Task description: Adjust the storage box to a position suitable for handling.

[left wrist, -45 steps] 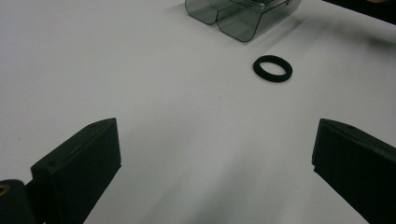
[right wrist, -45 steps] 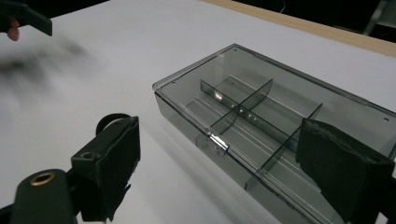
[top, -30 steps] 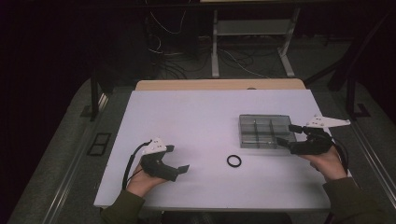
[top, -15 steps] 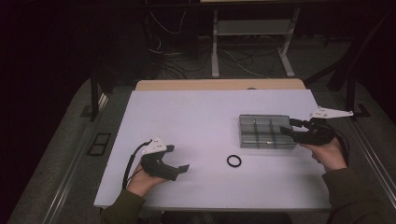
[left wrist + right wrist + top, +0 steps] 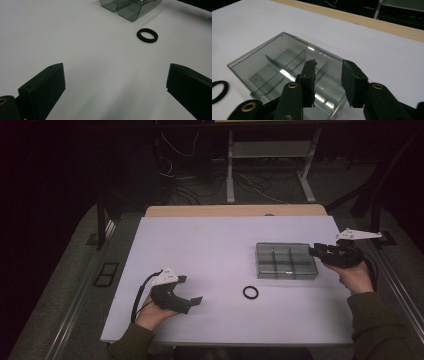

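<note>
A clear grey compartment box (image 5: 286,261) lies on the right part of the white table (image 5: 210,245), with a black ring (image 5: 250,292) in front of it. My right gripper (image 5: 314,251) is at the box's right end. In the right gripper view its jaws (image 5: 328,72) have just been closing and stand narrowed over the near end of the box (image 5: 287,65); I see no pad pressing on it. My left gripper (image 5: 191,289) rests at the front left, jaws wide open (image 5: 115,82) with only bare table between them, facing the ring (image 5: 147,35) and box (image 5: 130,7).
A wooden strip (image 5: 235,210) runs along the table's far edge. Behind it stand a metal shelf frame (image 5: 270,150) and loose cables on the dark floor. The ring (image 5: 218,91) lies left of the box in the right gripper view.
The right gripper has moved toward the table's far side along the box's right end, and its jaws have narrowed. The left gripper, ring and box stay where they were.
</note>
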